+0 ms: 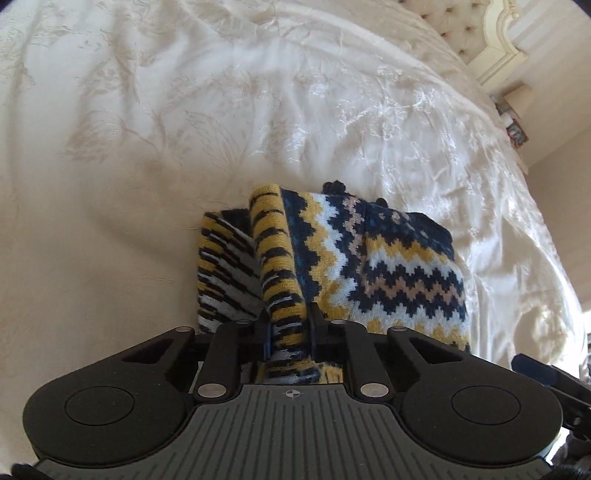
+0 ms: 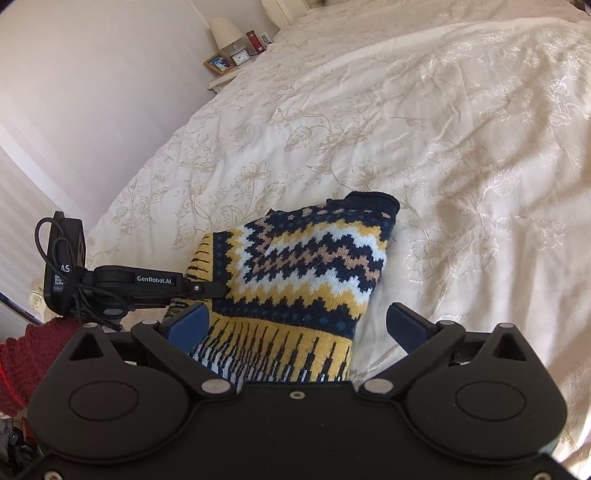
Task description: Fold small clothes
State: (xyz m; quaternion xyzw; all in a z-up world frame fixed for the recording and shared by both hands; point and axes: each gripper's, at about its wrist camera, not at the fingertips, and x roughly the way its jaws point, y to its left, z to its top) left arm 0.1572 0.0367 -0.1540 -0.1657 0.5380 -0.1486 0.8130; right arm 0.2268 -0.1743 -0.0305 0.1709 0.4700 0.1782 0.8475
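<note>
A small knitted sweater [image 1: 399, 266] in navy, yellow, white and tan zigzags lies partly folded on the cream bedspread [image 1: 184, 129]. My left gripper [image 1: 289, 325] is shut on a raised yellow-and-black striped fold of that sweater, which runs up between its fingers. In the right wrist view the same sweater [image 2: 310, 266] lies flat under my right gripper [image 2: 295, 325], which is open with its fingers standing on either side of the striped hem. The left gripper [image 2: 207, 290] reaches in from the left and meets the sweater's left edge.
The embroidered bedspread [image 2: 443, 129] stretches away on all sides. A nightstand [image 2: 236, 62] with a lamp, clock and framed picture stands by the wall at the far left. A red knitted sleeve [image 2: 22, 362] shows at the lower left. A tufted headboard [image 1: 458, 29] is at the far right.
</note>
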